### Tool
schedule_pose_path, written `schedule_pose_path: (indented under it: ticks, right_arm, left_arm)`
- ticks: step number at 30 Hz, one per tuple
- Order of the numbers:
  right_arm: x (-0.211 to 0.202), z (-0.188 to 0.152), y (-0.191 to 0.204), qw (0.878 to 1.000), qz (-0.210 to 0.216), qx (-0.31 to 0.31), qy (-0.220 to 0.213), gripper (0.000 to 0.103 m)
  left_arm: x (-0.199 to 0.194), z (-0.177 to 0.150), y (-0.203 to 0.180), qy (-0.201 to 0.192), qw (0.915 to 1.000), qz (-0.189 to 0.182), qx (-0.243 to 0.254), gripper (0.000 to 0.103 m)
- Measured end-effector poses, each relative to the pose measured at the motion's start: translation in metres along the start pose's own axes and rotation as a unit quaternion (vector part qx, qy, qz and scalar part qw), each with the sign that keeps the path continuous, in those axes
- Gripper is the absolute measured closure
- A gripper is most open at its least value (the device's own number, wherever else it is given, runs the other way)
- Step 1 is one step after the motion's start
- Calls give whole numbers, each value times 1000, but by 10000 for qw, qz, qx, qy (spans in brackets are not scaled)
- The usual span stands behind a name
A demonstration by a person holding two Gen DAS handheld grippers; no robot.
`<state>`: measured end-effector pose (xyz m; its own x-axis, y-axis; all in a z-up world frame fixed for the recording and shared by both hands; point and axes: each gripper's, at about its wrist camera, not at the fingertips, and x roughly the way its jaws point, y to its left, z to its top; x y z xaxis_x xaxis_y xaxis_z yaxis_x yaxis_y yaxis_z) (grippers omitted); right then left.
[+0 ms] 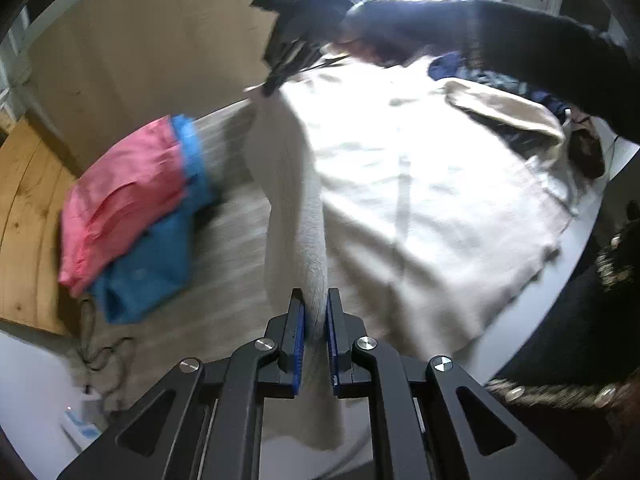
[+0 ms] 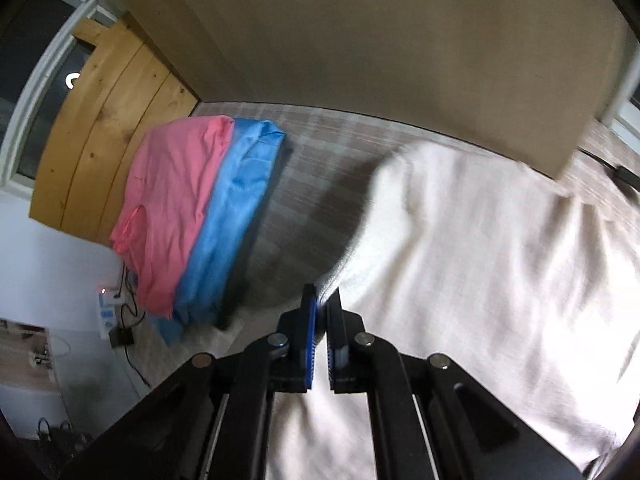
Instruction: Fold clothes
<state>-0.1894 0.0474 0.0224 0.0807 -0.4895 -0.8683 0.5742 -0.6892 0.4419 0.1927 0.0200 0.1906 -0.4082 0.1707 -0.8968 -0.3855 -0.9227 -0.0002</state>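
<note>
A cream garment [image 1: 420, 184] lies spread across most of a bed with a plaid cover [image 1: 232, 248], its far side reaching toward the headboard [image 2: 380, 40]. The left gripper [image 1: 316, 312] has its jaws closed down onto a raised fold of this cream cloth, which stands up between the blue pads and runs away from the camera as a ridge. In the left wrist view the right gripper [image 1: 276, 80] shows at the far end of that same ridge, held by a hand [image 1: 360, 40] in a dark sleeve; its tip meets the cloth edge. From its own camera the right gripper [image 2: 322, 304] has its jaws nearly together, pinching a ribbed edge of the cream garment. Near the bed's corner by the headboard sits a folded stack: a pink garment [image 2: 176, 200] on top of a blue garment [image 2: 240, 208], apart from the cream one. The views are motion-blurred.
</note>
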Motion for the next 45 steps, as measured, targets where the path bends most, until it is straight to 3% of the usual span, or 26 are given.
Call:
schedule_pose_path:
  ticks: [1,2,3,4,9,13,14,16,20,26,30,33,34,38,41,44,45]
  right_arm:
    - [3,-6,-12,9996,-147,21,227,96]
    - [8,-14,-24,9980,-341,46,522,87]
    - [13,-22,-35,9952,-534,72,816,76]
    - [1,-31,-43,9951,-527,54,833,76]
    - [-85,-83,-73,9987,-166,-104,461,76]
    - [-160,-115,-65,9960,723,-526,75,68]
    - [-169,-119,-58,9951,658,-739,-50,62]
    - [-181,-122,-44,9917,376,-1190,-297,61]
    - [-136,-107,-7,9836,118,-1790,-164,61]
    - [-40,-78,40,9574,-518,-2816,381,61]
    - [5,-68,61,9334,-935,-3376,773,61]
    - [40,-61,76,9112,-1243,-3781,1063,61]
    - [51,-59,81,9030,-1345,-3913,1159,61]
    - [62,-67,84,8702,-1569,-4445,1438,61]
    - [67,-74,72,8477,-1799,-4665,1772,61]
    - [64,-74,59,8364,-2025,-4786,1742,61]
    - [60,-72,58,8388,-2014,-4782,1649,61]
  left_arm:
    - [5,-1,-15,136,9997,-186,-35,84]
    - [13,-5,-33,308,9991,-288,-24,77]
    - [20,-12,-52,487,9985,-246,27,77]
    - [20,-19,-63,588,9981,-202,-36,77]
    - [-12,-54,-84,812,9915,-24,-1016,77]
    - [-38,-70,-70,593,9792,292,-1918,66]
    - [-30,-68,-71,506,9776,319,-2017,64]
    - [-11,-62,-73,311,9746,314,-2196,63]
    - [36,-54,-65,261,9687,27,-2467,63]
    - [102,-40,-72,309,9586,-595,-2766,63]
    - [132,-36,-88,520,9578,-723,-2731,63]
    - [133,-34,-90,362,9569,-800,-2769,64]
    - [134,-34,-90,342,9555,-824,-2810,69]
    - [133,-38,-92,300,9566,-803,-2785,85]
    - [131,-40,-91,281,9577,-827,-2741,87]
    - [129,-42,-91,253,9567,-853,-2773,87]
    - [128,-43,-89,239,9549,-885,-2825,86]
